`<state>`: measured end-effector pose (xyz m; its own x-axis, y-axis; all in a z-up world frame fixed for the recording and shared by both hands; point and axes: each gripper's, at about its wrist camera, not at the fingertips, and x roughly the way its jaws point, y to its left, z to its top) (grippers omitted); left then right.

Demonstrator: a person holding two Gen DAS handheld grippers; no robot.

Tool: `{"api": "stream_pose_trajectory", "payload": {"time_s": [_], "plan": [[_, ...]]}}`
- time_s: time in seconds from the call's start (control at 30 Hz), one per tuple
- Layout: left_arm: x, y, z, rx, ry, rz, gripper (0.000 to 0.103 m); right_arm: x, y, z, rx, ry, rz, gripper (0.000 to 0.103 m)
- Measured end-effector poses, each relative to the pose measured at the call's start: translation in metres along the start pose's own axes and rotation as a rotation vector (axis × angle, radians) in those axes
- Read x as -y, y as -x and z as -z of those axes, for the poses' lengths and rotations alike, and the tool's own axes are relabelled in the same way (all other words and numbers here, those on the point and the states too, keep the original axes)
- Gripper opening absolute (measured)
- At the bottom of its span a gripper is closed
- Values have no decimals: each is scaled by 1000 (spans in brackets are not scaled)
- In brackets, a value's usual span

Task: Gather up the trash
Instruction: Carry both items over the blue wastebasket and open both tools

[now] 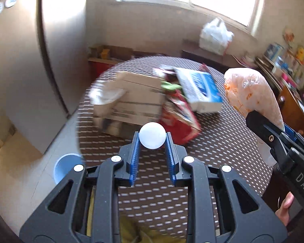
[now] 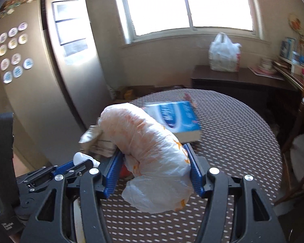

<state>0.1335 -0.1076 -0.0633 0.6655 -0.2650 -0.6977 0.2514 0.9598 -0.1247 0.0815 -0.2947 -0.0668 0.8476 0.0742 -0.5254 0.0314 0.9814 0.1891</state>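
My left gripper [image 1: 152,137] is shut on a small white bottle [image 1: 152,135], seen end-on, and holds it above the round patterned table [image 1: 223,141]. It also shows in the right wrist view [image 2: 81,159]. My right gripper [image 2: 154,158] is shut on an orange-and-white plastic bag [image 2: 152,154], bunched and lifted above the table; the bag also shows in the left wrist view [image 1: 251,93]. Further on the table lie a cardboard box [image 1: 135,99], a blue-and-white box [image 1: 200,89] and a red snack wrapper [image 1: 178,119].
A fridge [image 2: 50,81] stands on the left. A light blue bin [image 1: 65,166] stands on the floor beside the table. A white plastic bag [image 2: 225,53] sits on a dark side table under the window. Cluttered shelves [image 1: 283,60] and a chair stand at the right.
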Motion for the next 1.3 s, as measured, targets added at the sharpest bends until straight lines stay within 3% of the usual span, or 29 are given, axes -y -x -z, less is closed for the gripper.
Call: {"api": "stream_pose_trajectory", "payload": {"time_s": [0.27, 0.6, 0.77, 1.03, 1.1, 1.13, 1.17, 1.3], "plan": [[-77, 28, -1, 59, 127, -128, 24, -89, -20, -13, -1, 113, -181, 59], [-179, 41, 18, 38, 302, -296, 24, -199, -57, -5, -74, 220, -366, 59], [-228, 27, 29, -16, 363, -361, 24, -239, -88, 5, -146, 233, -392, 59], [-284, -18, 37, -120, 398, -360, 25, -272, -134, 17, -227, 247, -356, 59], [-292, -26, 38, -135, 394, -370, 35, -274, -141, 19, -240, 242, -344, 59], [-298, -30, 37, -143, 388, -385, 65, -276, -145, 20, -245, 244, -338, 59], [-305, -31, 37, -135, 386, -384, 76, -278, -148, 21, -251, 245, -331, 59], [-326, -32, 42, -128, 420, -392, 76, -289, -160, 29, -287, 253, -323, 59]]}}
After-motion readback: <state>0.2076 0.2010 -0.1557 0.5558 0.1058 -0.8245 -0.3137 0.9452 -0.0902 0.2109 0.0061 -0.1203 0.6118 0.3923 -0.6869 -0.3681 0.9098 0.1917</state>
